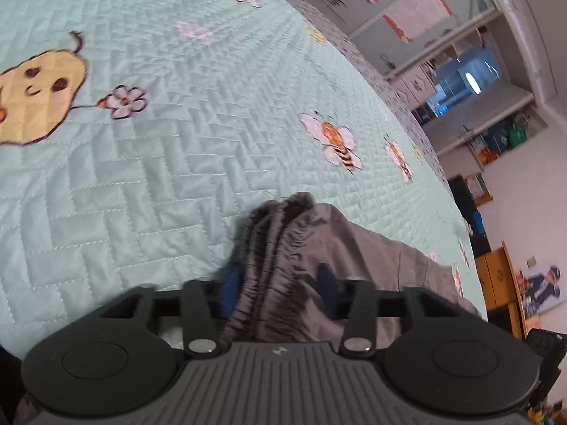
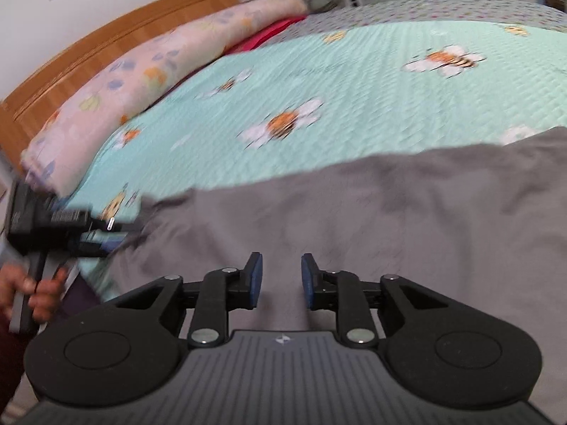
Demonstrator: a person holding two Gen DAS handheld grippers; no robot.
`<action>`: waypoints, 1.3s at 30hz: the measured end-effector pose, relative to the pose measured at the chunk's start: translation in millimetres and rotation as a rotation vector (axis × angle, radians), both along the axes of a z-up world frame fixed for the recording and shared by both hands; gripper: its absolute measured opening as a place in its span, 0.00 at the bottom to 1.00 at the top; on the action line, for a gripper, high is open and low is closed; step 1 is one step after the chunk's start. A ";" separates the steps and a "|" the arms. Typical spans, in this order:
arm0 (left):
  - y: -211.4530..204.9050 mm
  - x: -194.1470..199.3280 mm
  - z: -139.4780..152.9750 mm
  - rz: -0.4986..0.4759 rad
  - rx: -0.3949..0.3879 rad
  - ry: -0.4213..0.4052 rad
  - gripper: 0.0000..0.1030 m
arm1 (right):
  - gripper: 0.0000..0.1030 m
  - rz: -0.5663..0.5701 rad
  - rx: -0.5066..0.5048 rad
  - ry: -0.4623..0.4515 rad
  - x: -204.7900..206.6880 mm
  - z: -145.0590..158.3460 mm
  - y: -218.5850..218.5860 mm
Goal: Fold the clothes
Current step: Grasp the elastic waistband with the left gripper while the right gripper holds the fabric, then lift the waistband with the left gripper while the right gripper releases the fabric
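Left hand-held gripper point(image 1: 280, 294) pinches the gathered waistband of the grey garment point(image 2: 354, 219), lifting it off the bed point(image 1: 141, 177). Right hand-held gripper point(image 2: 280, 279) spread, empty, above the cloth. Garment lies rumpled; no finished fold visible.

Plain grey garment point(image 2: 372, 219) lies on a mint-green quilt point(image 1: 141, 184) printed with orange bees; pink floral bolster point(image 2: 141, 71) at ten o'clock.

A mint quilted bedspread point(image 1: 149, 184) with bees, a rolled floral blanket point(image 2: 117, 85), a wooden headboard point(image 2: 106, 39).
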State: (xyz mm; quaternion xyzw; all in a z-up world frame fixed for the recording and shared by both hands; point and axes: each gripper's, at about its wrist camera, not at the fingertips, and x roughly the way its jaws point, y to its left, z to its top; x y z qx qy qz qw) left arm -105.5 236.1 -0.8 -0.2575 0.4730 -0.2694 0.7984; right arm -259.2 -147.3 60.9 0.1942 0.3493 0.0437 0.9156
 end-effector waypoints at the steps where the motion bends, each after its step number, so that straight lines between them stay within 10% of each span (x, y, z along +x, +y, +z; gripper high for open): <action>1: 1.4 -0.3 -3.2 0.016 -0.005 0.009 0.29 | 0.22 -0.022 -0.001 -0.001 3.8 -0.4 -5.8; 5: 3.4 -2.4 -5.2 0.031 -0.008 0.006 0.29 | 0.19 -0.072 -0.033 -0.005 20.6 -4.0 -19.6; 7: 2.5 0.0 -1.5 0.033 0.005 0.004 0.29 | 0.00 -0.073 -0.041 -0.007 33.2 -5.3 -23.2; 15: -1.5 -1.2 5.1 0.034 0.037 -0.014 0.33 | 0.00 -0.112 -0.044 0.021 72.0 -20.2 -29.5; 22: -13.1 -0.7 16.9 0.026 0.031 -0.018 0.64 | 0.00 -0.145 -0.053 0.075 81.6 -36.9 -30.5; 29: -36.8 -10.5 23.0 0.021 0.249 -0.124 0.34 | 0.00 -0.130 -0.061 0.085 76.2 -34.2 -23.9; 39: -24.2 -13.3 19.9 0.062 0.221 -0.100 0.28 | 0.00 -0.049 -0.041 0.106 29.7 -26.0 -0.8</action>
